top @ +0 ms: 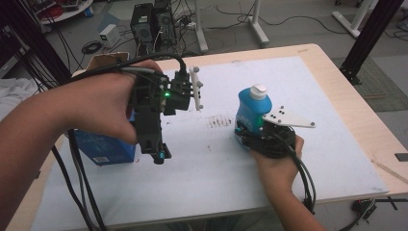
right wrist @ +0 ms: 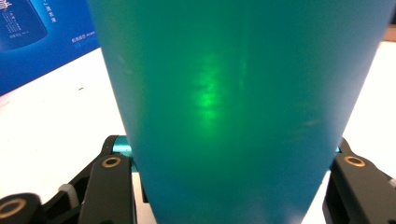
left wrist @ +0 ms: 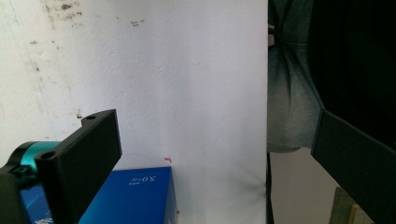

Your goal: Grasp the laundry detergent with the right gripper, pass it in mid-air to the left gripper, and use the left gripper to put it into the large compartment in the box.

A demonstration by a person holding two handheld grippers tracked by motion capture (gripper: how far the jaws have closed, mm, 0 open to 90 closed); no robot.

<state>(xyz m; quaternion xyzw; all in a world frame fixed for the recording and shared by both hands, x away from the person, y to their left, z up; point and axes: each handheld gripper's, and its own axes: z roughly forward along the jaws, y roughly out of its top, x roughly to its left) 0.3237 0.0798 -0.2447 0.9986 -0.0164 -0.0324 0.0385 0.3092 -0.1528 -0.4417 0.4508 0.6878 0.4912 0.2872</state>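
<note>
A blue bottle [top: 253,108] with a white cap stands upright on the white mat [top: 298,159], right of centre. My right gripper [top: 244,131] comes in low from the near side and is shut on the bottle's lower body. In the right gripper view the bottle [right wrist: 233,116] sits between the two black jaws of my right gripper [right wrist: 233,186], which press on its sides. My left gripper [top: 159,156] hangs above the mat's left part, pointing down. In the left gripper view, my left gripper [left wrist: 212,135] has its jaws wide apart, open, with nothing between them.
A blue carton [top: 103,147] lies on the mat under my left hand, and the blue carton [left wrist: 135,196] is below the left jaw. A cardboard box [top: 103,60] sits at the table's back left corner. Dark smudges [top: 219,120] mark the mat. Cables trail off the near edge.
</note>
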